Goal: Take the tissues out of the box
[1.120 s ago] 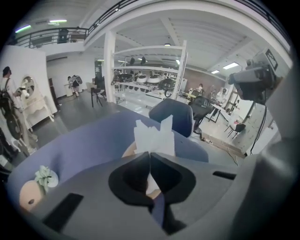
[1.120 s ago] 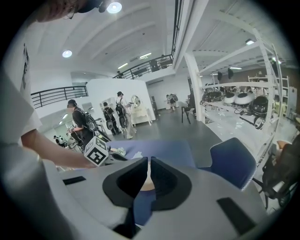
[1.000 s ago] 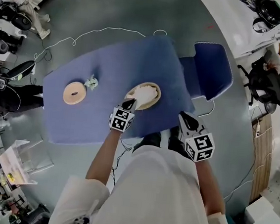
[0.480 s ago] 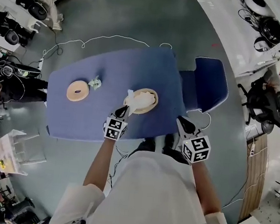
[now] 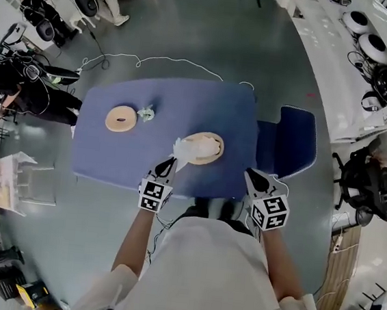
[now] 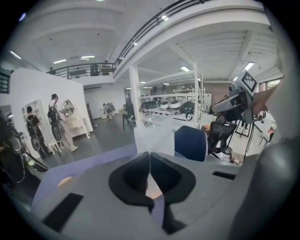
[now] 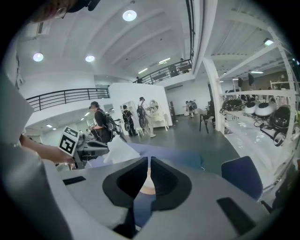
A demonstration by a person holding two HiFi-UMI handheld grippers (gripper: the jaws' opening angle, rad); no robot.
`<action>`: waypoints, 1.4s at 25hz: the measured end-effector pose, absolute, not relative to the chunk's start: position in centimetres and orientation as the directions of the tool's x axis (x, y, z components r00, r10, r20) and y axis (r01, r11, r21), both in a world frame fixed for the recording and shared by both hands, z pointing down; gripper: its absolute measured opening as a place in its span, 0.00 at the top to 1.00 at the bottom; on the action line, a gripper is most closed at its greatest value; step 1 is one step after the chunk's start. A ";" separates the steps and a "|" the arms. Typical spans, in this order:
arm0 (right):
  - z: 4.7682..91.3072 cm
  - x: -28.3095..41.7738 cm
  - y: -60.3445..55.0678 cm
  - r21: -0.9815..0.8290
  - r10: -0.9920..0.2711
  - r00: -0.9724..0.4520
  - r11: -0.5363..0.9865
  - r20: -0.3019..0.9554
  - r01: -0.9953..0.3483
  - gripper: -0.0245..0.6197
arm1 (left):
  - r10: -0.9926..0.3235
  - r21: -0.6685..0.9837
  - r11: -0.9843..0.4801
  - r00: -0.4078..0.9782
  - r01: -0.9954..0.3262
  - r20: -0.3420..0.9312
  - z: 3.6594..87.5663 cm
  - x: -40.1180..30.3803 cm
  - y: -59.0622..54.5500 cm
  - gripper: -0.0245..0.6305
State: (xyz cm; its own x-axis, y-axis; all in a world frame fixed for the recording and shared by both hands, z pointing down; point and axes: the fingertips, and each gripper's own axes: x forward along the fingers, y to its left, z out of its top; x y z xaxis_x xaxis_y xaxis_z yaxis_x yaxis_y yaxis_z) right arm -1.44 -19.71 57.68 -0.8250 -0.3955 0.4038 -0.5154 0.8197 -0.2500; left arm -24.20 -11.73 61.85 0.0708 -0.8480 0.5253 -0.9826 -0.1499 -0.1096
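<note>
A round tan tissue box (image 5: 208,150) sits on the blue table (image 5: 111,156), with white tissue showing in its top. My left gripper (image 5: 170,163) is just left of and nearer than the box, shut on a white tissue (image 5: 184,148) that stands up from its tips. In the left gripper view the tissue (image 6: 151,136) rises above the closed jaws. My right gripper (image 5: 253,180) hangs at the table's near right edge, shut with nothing in it. The right gripper view shows the left gripper (image 7: 89,149) holding the tissue (image 7: 119,151).
A round tan lid with a centre hole (image 5: 121,118) lies at the table's left, with a small crumpled tissue (image 5: 145,113) beside it. A blue chair (image 5: 295,144) stands right of the table. A white cable (image 5: 155,61) runs over the floor beyond. People stand far left.
My left gripper has drawn back from the box toward me, and the tissue has come up and out with it. The right gripper has kept its place.
</note>
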 end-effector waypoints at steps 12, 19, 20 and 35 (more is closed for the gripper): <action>53.3 -2.4 -19.4 -0.204 -0.292 -0.899 0.907 0.328 -0.369 0.90 | -0.928 -0.170 0.037 -0.097 -0.985 0.361 51.6 -22.7 -6.9 0.94; 50.8 -4.1 -17.9 -0.173 -0.270 -0.915 0.928 0.299 -0.330 0.90 | -0.943 -0.171 0.083 -0.133 -0.982 0.306 48.1 -23.2 -2.9 0.94; 50.4 -4.3 -17.7 -0.166 -0.270 -0.916 0.930 0.296 -0.327 0.90 | -0.946 -0.166 0.084 -0.131 -0.983 0.298 47.7 -23.3 -2.5 0.94; 43.4 -7.3 -15.3 -0.084 -0.367 -0.912 0.919 0.182 -0.386 0.90 | -0.977 -0.173 0.071 -0.103 -0.982 0.186 41.3 -27.2 1.6 0.94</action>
State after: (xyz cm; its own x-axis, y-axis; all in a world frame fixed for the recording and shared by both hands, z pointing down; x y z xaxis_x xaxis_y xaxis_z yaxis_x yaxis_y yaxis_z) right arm -7.32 -15.26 43.43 -0.9125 -0.3666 0.1816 -0.3859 0.9186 -0.0845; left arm -27.16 1.58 41.31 -0.1031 -0.9771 0.1862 -0.9824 0.0706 -0.1731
